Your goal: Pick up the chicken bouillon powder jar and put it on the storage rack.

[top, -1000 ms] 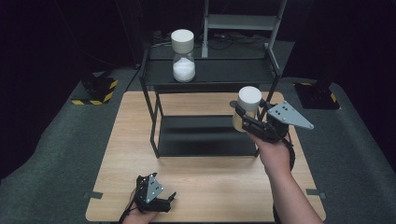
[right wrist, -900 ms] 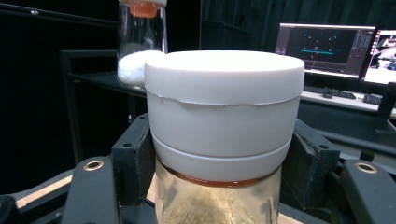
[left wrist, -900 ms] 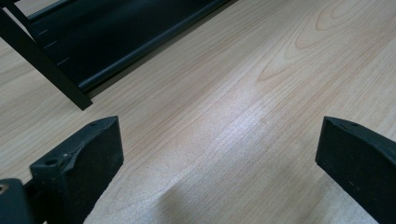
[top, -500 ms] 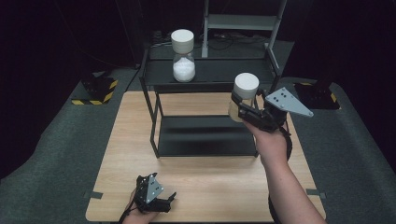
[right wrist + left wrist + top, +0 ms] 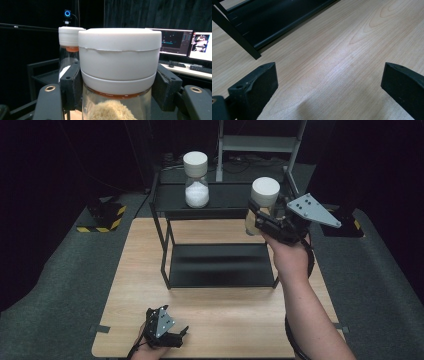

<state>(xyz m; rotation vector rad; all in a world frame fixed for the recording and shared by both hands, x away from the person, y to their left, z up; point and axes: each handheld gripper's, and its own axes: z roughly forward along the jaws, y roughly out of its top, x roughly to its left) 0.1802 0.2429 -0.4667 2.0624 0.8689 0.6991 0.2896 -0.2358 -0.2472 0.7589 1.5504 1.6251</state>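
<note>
white-lidded jar (image 5: 264, 200) clamped in the right tool (image 5: 260, 222) – jaws just under its lid, upright, beside the black shelf (image 5: 220, 202), left tool (image 5: 172, 336) spread wide over the tabletop (image 5: 225, 312)

The left gripper (image 5: 329, 82) looks along its two black jaws, which rise from the bottom corners and stand far apart with nothing between them. The left jaw shows a blocky tip with a small hole in its upper face; the right jaw shows as a dark wedge at the frame's edge. Beneath and beyond them lies the table (image 5: 352, 50), light wood with a clear grain and a soft bright patch near the middle. At the upper left stands the rack (image 5: 262, 22), black metal: a slanting leg meets the wood, and a flat low shelf with a rounded front rail runs behind it.
</note>
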